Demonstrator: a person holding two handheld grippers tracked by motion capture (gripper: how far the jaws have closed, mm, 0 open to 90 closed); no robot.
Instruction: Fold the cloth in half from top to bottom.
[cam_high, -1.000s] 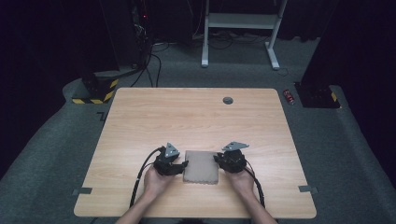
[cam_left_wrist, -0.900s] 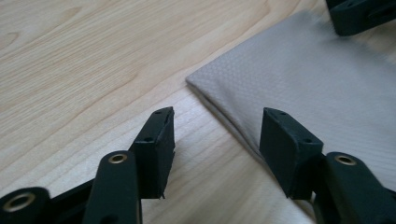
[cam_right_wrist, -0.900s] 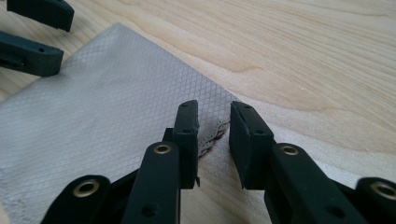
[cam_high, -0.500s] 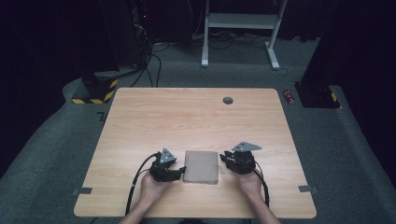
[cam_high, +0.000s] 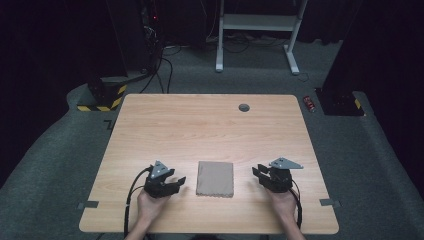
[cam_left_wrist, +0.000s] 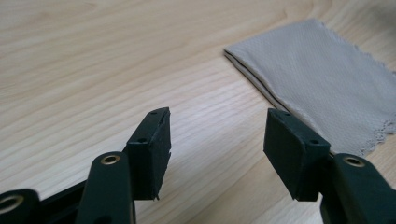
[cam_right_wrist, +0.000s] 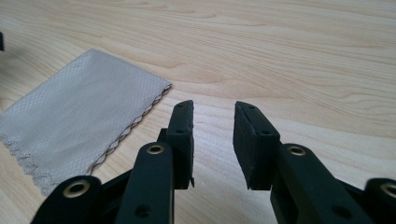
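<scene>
Forearms cut off at bottom edge. Folded grey cloth (cam_high: 215, 178) flat near desk (cam_high: 210, 125) front edge, midway, scalloped hem visible. Left gripper (cam_high: 176, 181) jaws wide apart, empty; right gripper (cam_high: 257, 174) jaws narrowly parted, empty; both beside cloth, apart.

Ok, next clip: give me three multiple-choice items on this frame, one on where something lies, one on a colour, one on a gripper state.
1. Where does the folded cloth lie?
A. between the two grippers
B. at the table's far edge
C. on the floor

2. What colour is the cloth?
A. bright red
B. grey-beige
C. dark blue

3. How does the left gripper stand?
A. shut on the cloth
B. open, holding nothing
C. shut on a cable

Key: 1 A, the high view shows it flat on the table between the left gripper and the right gripper; 2 B, both gripper views show grey-beige fabric; 3 B, its jaws stand apart over bare wood.
</scene>
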